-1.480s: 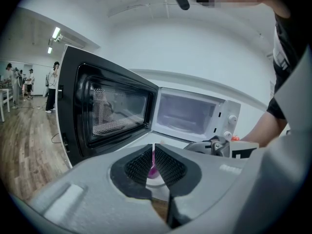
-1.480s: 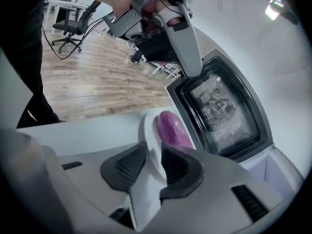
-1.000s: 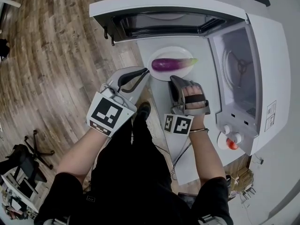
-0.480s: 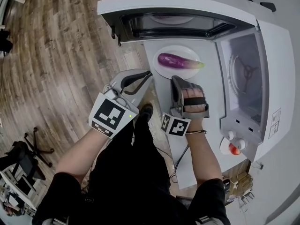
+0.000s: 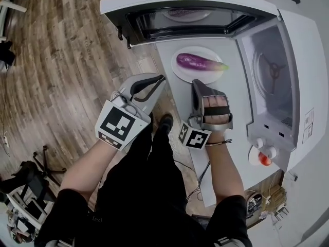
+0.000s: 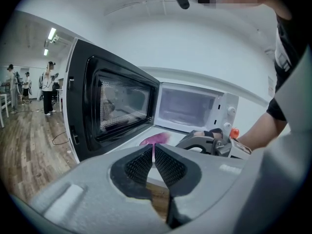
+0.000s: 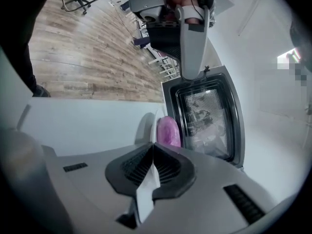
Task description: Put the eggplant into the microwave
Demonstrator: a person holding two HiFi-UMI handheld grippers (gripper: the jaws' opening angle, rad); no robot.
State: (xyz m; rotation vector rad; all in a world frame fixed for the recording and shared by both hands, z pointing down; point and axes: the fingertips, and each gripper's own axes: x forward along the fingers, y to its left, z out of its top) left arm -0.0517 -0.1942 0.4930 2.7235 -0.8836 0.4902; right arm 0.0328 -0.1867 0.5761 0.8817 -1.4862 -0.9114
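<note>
You in black short sleeves (image 5: pixel 69 210) and trousers (image 5: pixel 149 189); grey left gripper (image 5: pixel 158 80) and right gripper (image 5: pixel 196 86) each bear a black-and-white marker cube (image 5: pixel 117 125).

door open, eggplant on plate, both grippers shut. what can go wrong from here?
Both the right gripper and left gripper are shut: going in so would likely shove the eggplant, not grip it. It is round and loose on the plate, so it may roll. The open door stands close; a swing could hit it.
</note>
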